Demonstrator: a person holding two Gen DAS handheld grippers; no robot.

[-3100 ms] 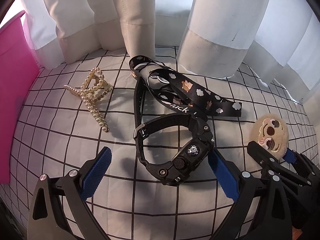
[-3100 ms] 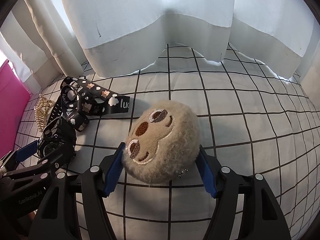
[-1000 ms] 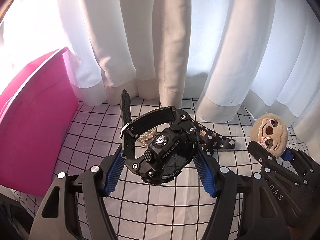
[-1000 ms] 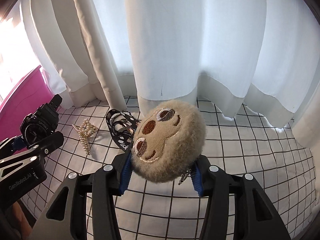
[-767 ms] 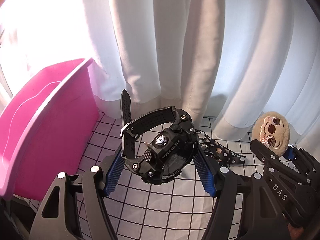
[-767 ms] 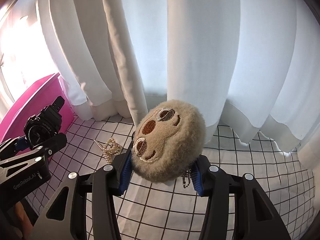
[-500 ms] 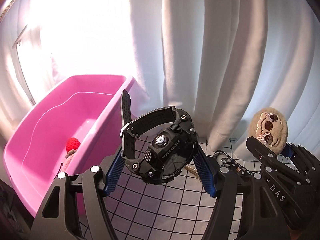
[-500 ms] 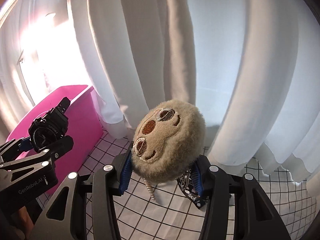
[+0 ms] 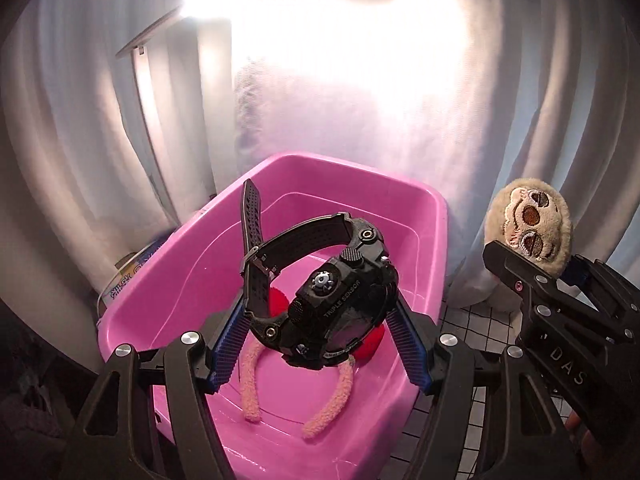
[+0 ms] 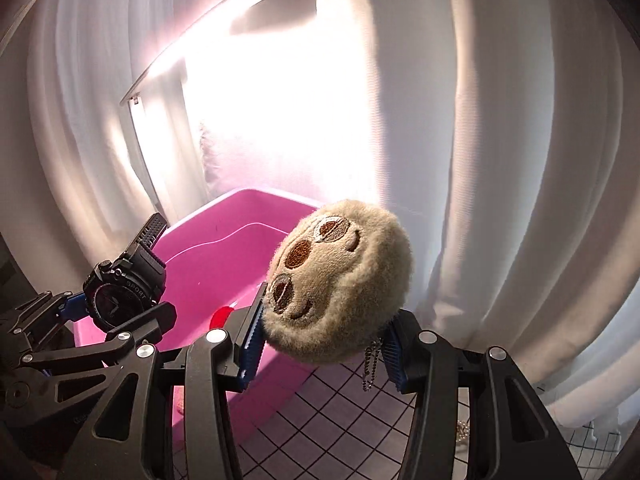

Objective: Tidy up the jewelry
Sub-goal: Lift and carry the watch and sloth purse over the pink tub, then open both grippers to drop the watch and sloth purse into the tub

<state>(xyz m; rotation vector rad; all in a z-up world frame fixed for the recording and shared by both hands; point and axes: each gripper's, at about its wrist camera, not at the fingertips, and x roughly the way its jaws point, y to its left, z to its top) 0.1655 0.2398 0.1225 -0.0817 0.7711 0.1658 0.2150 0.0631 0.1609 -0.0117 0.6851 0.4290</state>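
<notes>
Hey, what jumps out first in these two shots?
The bright pink tub against white curtains, with a fuzzy headband lying inside. A chunky black watch hangs over the tub in the left gripper, and the right gripper clamps a tan plush face beside it.

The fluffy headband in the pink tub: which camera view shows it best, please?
The left wrist view. It looks down into the pink tub, so both ends of the fluffy headband and its red parts show under the watch. The right wrist view shows only one red bit behind the tongs.
</notes>
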